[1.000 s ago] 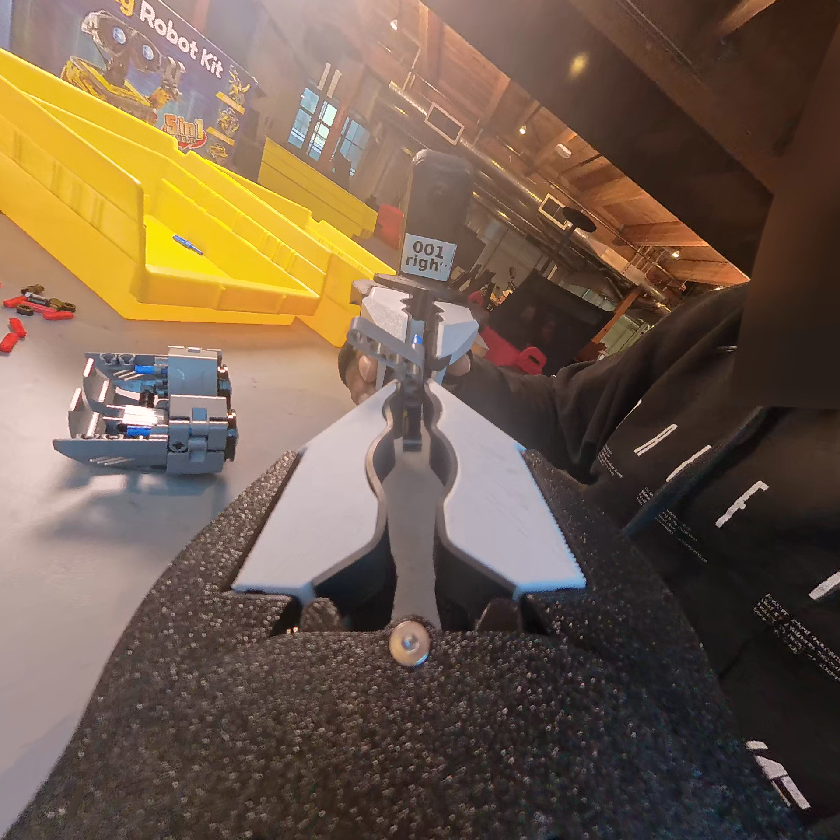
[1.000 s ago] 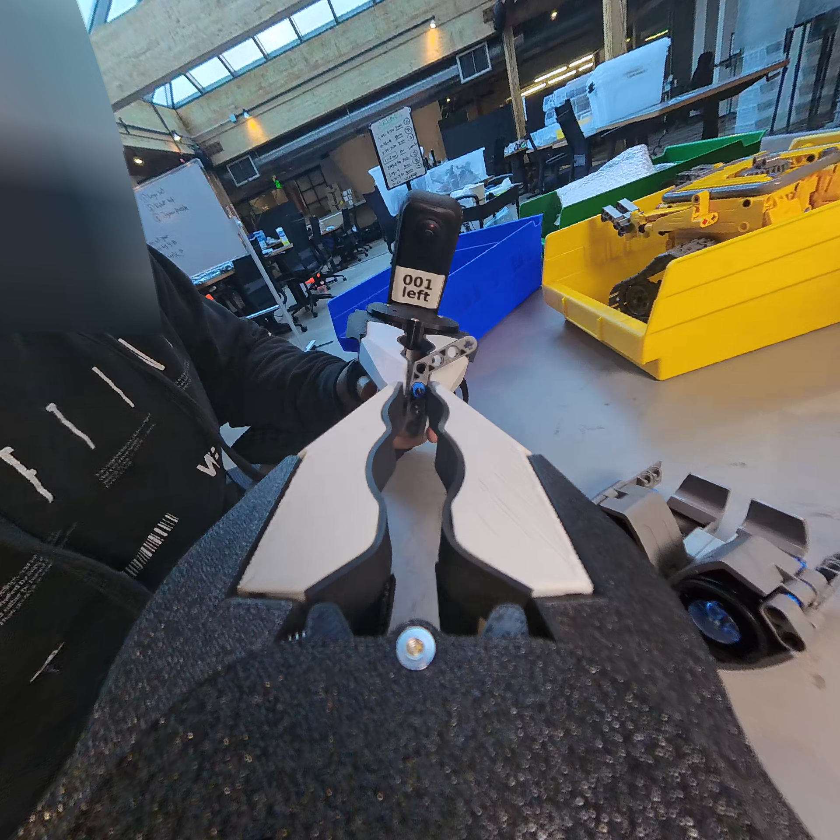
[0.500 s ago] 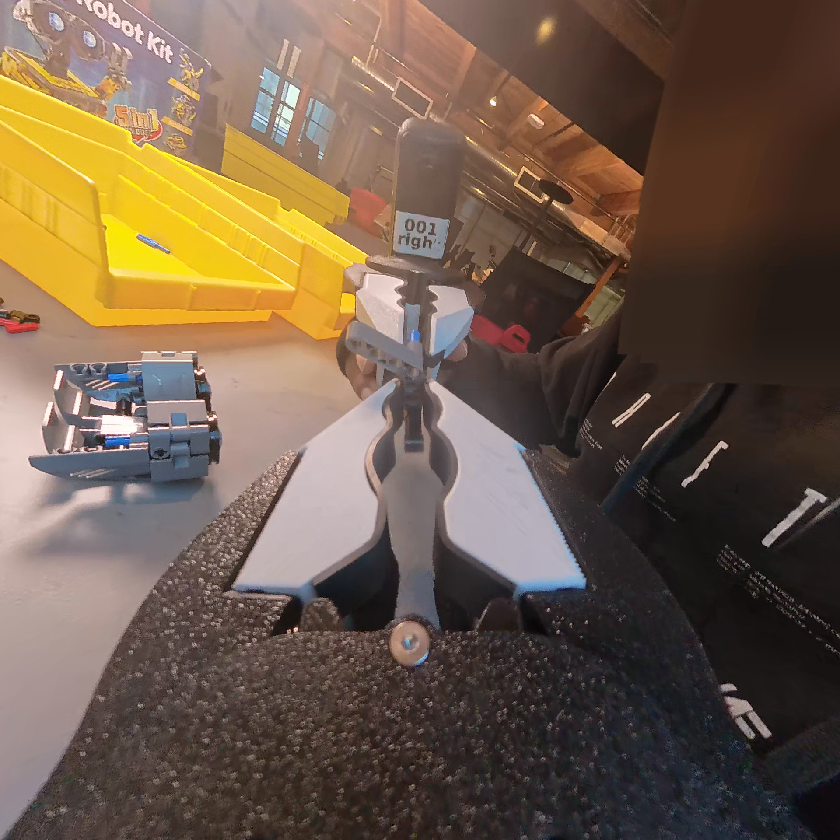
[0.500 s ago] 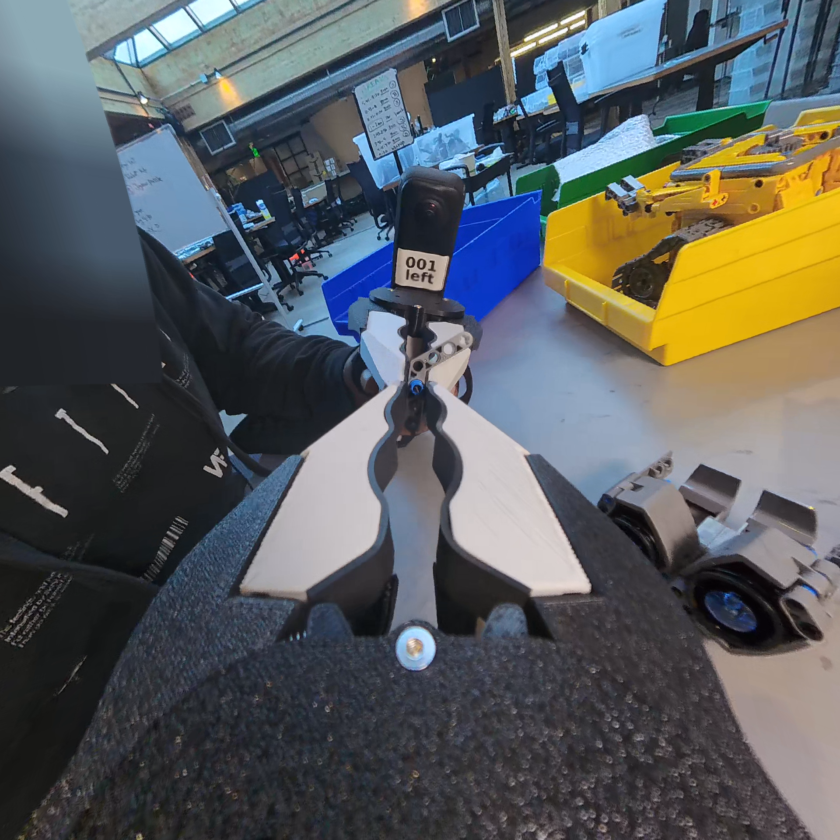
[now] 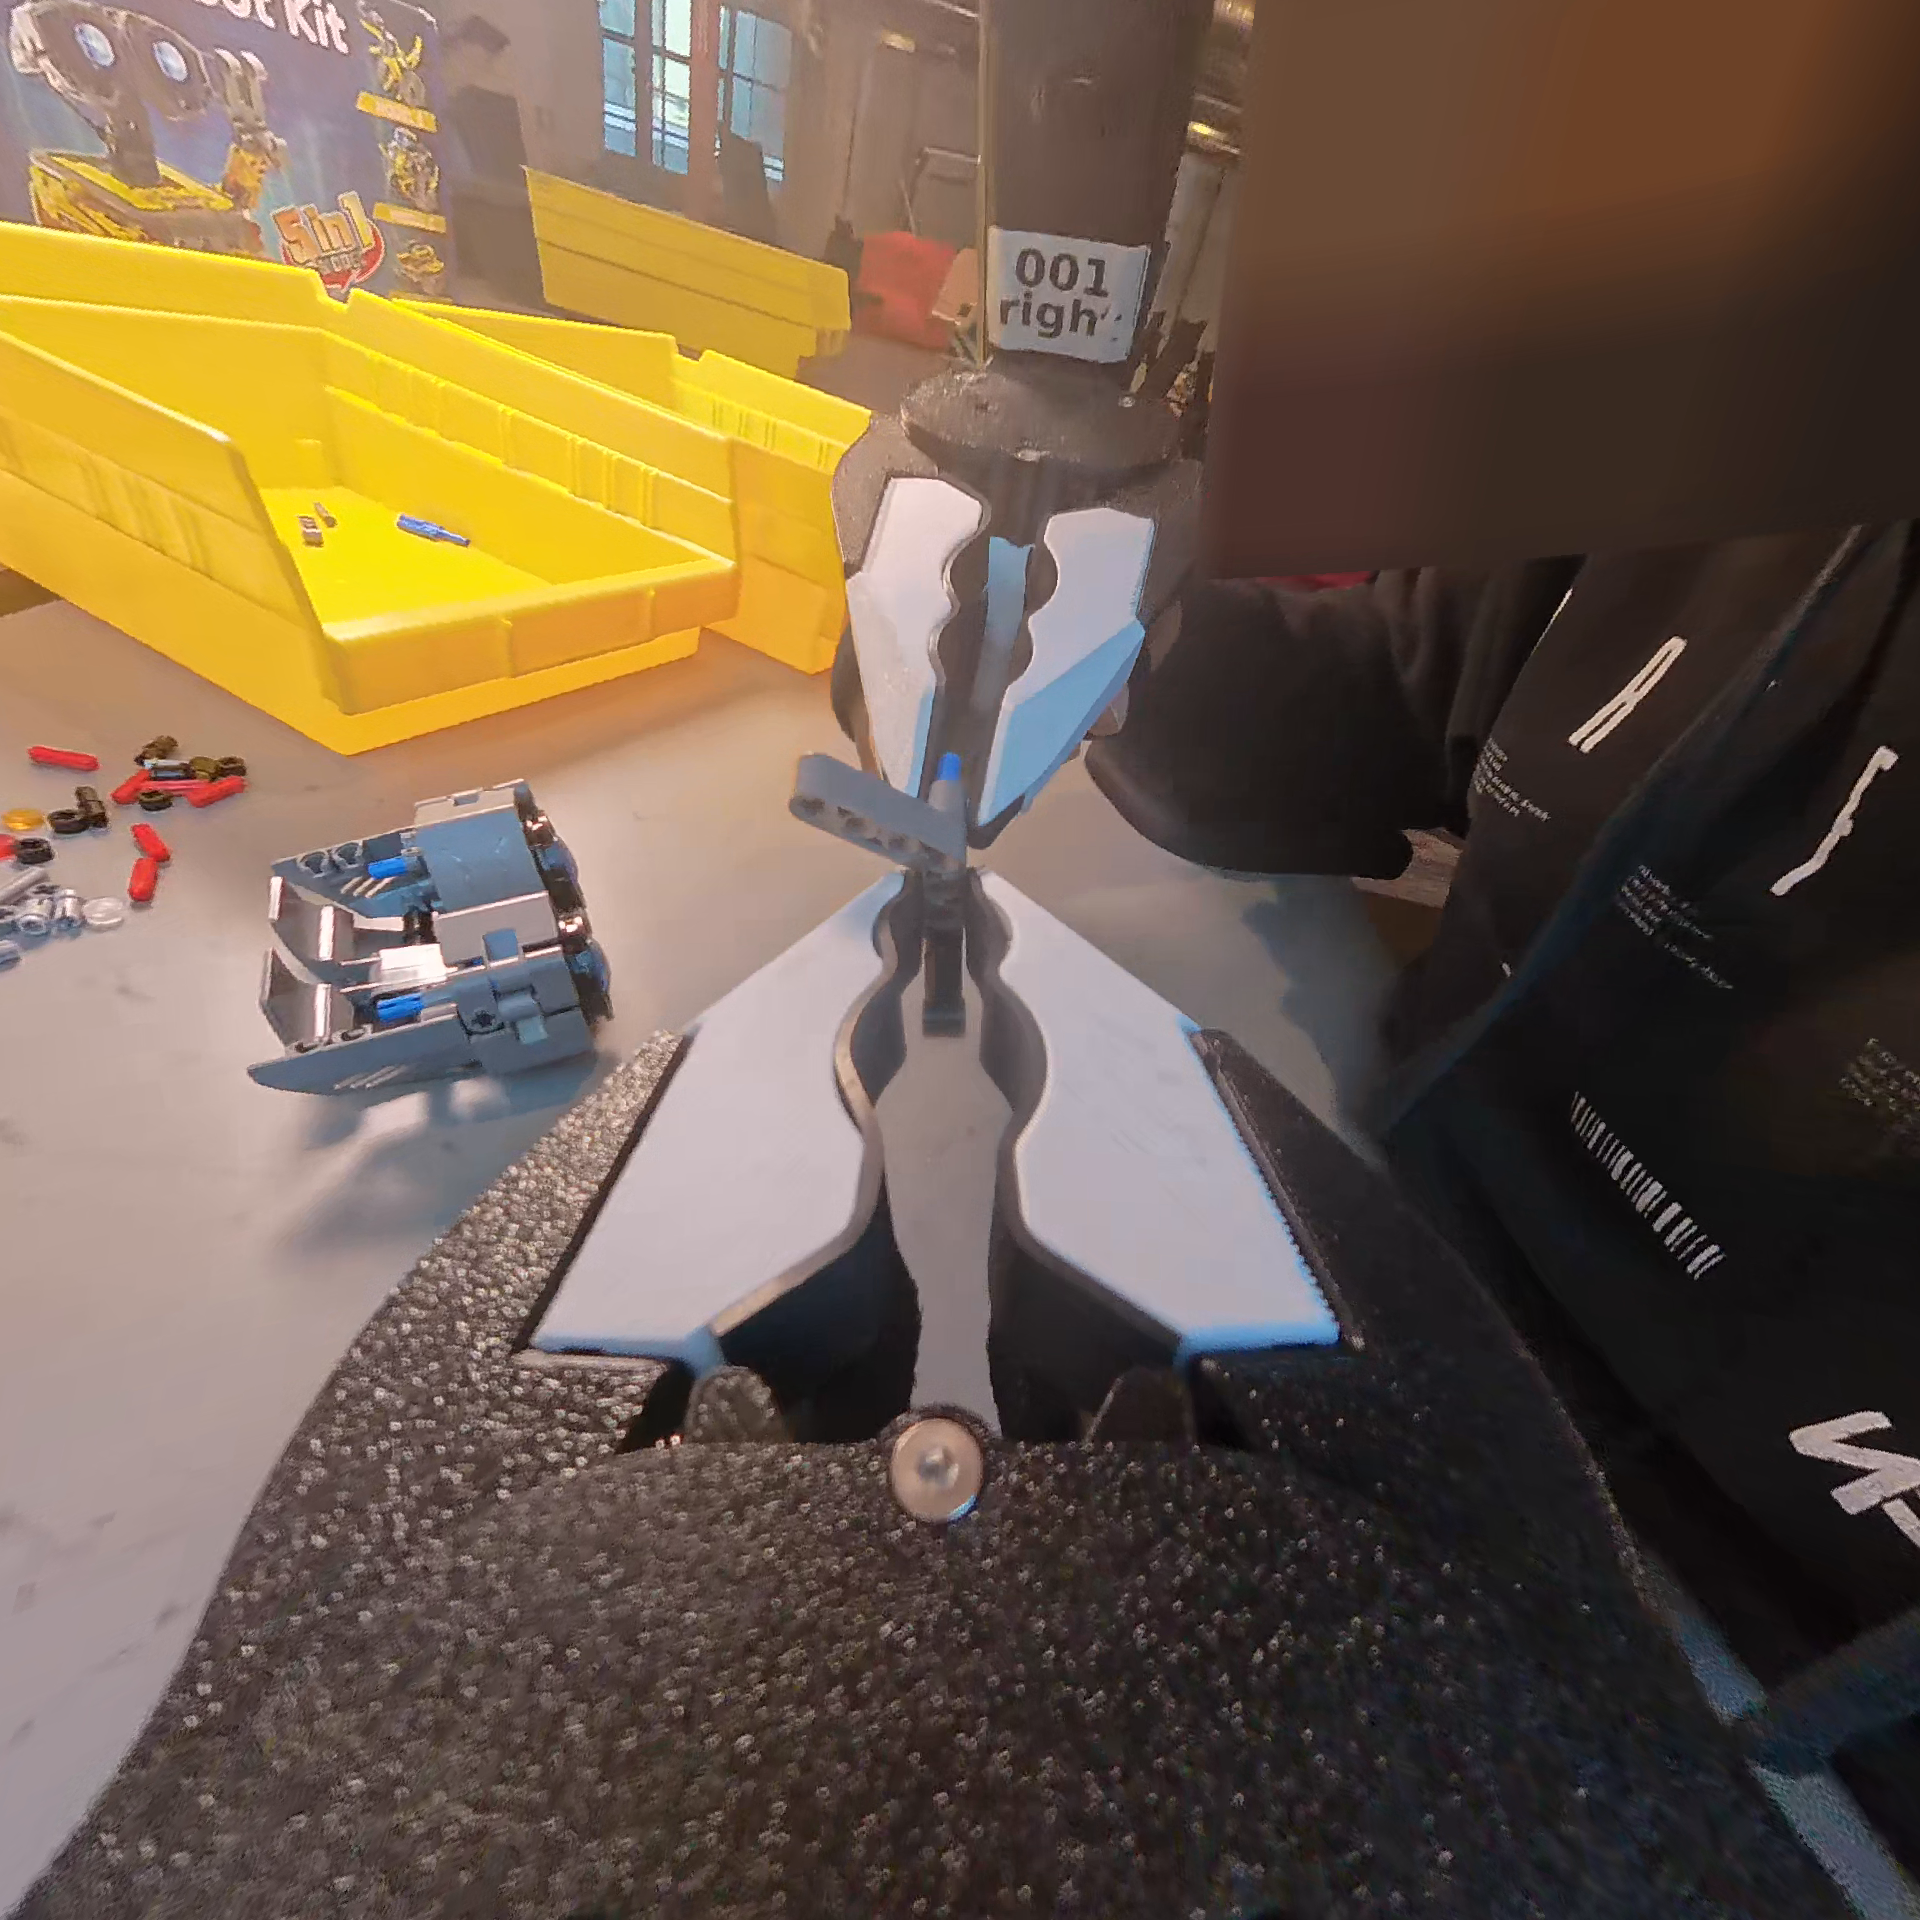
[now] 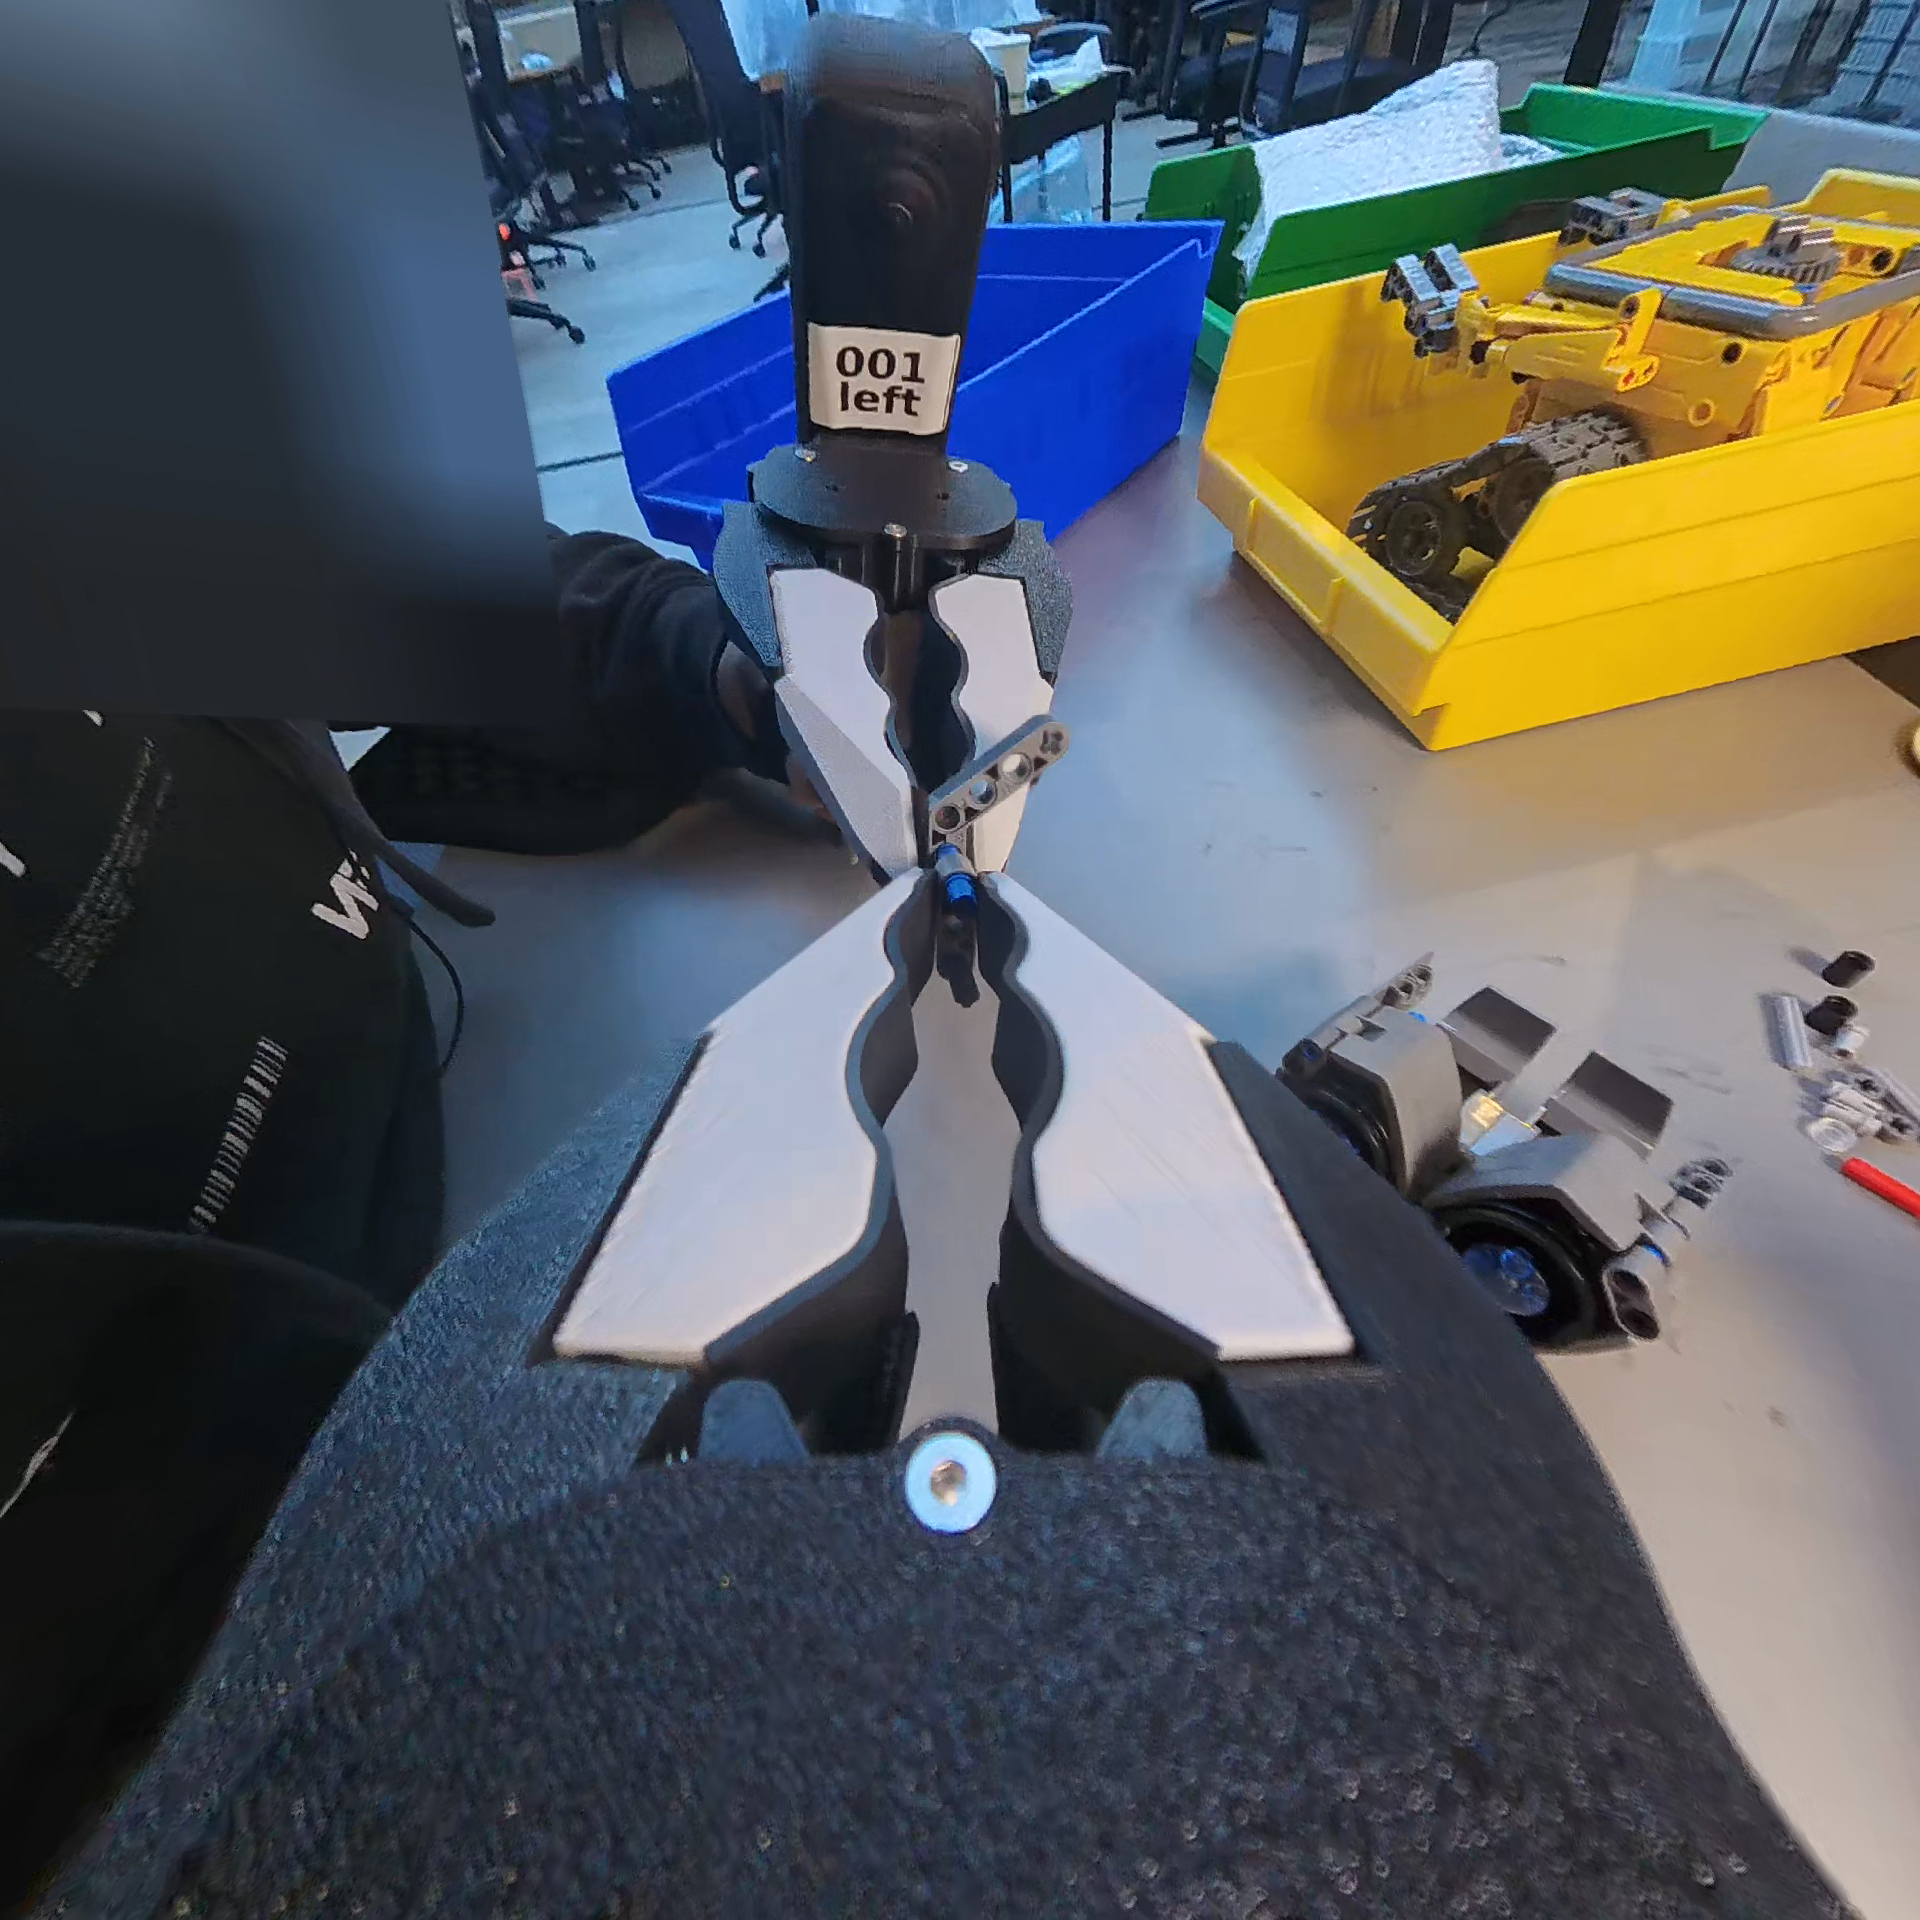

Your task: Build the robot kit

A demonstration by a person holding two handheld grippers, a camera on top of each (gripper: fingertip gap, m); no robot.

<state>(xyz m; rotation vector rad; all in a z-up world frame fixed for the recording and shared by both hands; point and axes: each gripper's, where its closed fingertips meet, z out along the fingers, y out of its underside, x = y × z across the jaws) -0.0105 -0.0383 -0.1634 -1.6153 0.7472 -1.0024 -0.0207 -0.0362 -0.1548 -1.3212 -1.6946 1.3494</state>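
My two grippers meet tip to tip above the grey table. My left gripper (image 5: 940,883) is shut on a black stem (image 5: 940,971) that carries a grey beam with holes (image 5: 878,826), which sticks out to the left. My right gripper (image 6: 951,883) is shut on a blue pin (image 6: 956,891) with a black end (image 6: 961,961). The pin's tip sits at the end of the grey beam (image 6: 997,774). The right gripper (image 5: 951,800) shows opposite in the left wrist view, with the blue pin (image 5: 945,774) between its tips. The left gripper (image 6: 935,842) shows opposite in the right wrist view.
A grey brick-built assembly (image 5: 436,956) lies on the table; it also shows in the right wrist view (image 6: 1475,1143). Loose small parts (image 5: 104,821) lie at the left, before yellow bins (image 5: 520,634). A yellow bin (image 6: 1558,644) holds a tracked model, beside blue (image 6: 1060,343) and green (image 6: 1455,197) bins. A person's dark sleeve (image 5: 1299,727) is close. Only a small space, under 4 cm, lies between the two pairs of fingers.
Both grippers have tipped downward toward the table and come a little closer together, still tip to tip. Each keeps hold of its part. More of the table shows now.
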